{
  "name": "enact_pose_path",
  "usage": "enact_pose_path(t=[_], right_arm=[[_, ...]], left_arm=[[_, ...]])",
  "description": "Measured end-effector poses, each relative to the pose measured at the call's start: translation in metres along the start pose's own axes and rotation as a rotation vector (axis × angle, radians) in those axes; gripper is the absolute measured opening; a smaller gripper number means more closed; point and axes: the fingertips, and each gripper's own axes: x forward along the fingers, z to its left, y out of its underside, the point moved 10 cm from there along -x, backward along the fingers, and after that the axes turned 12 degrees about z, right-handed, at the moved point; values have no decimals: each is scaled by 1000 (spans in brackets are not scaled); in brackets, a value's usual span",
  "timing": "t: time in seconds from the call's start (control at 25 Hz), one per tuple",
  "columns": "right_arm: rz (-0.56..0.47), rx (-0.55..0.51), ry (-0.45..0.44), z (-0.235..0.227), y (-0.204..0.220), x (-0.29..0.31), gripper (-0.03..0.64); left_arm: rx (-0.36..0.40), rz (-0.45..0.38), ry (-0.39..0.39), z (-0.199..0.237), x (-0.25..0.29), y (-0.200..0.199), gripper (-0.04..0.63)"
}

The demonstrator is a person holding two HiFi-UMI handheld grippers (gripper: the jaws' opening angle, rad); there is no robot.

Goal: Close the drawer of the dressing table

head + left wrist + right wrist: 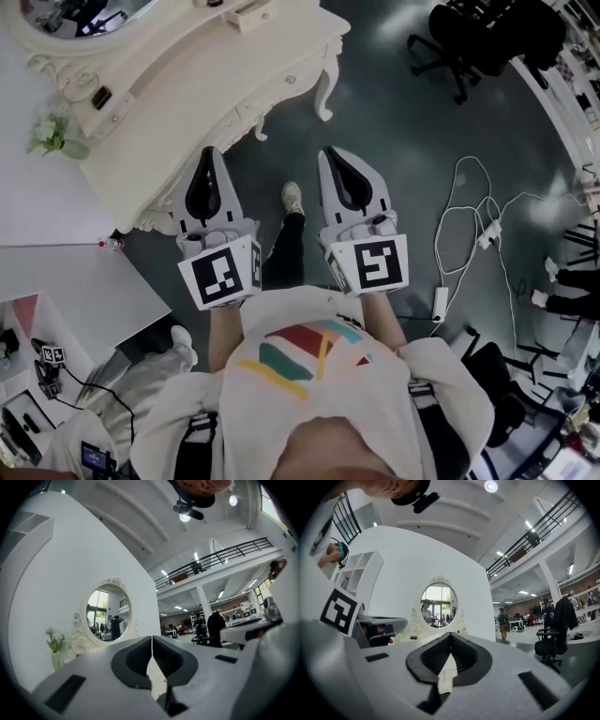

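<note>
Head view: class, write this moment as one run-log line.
left tool: shut, empty | right tool: shut, empty | dressing table: ahead of both tools, no contact

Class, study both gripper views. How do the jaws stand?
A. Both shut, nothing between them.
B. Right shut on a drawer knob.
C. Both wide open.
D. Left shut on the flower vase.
A: on the left gripper and the right gripper alike, the dark pads meet at the tips with nothing held between them.

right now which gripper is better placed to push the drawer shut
Left, probably: the left gripper sits at the dressing table edge, nearer its pulled-out drawer; the right gripper is over the floor.
</note>
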Motion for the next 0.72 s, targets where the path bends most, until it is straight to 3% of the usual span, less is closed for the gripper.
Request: enact_pose_path(t=[0.16, 0.44, 0.72], right_arm=[[15, -7, -30, -31, -32, 75, 0], [-25, -60, -98, -81, -105, 221, 0], [-35, -107, -154, -99, -137, 318, 0]], left_arm=[[9, 10, -13, 15, 80, -26, 8], [9, -51, -78, 54, 219, -78, 8], [1, 6, -164, 90, 294, -90, 8]])
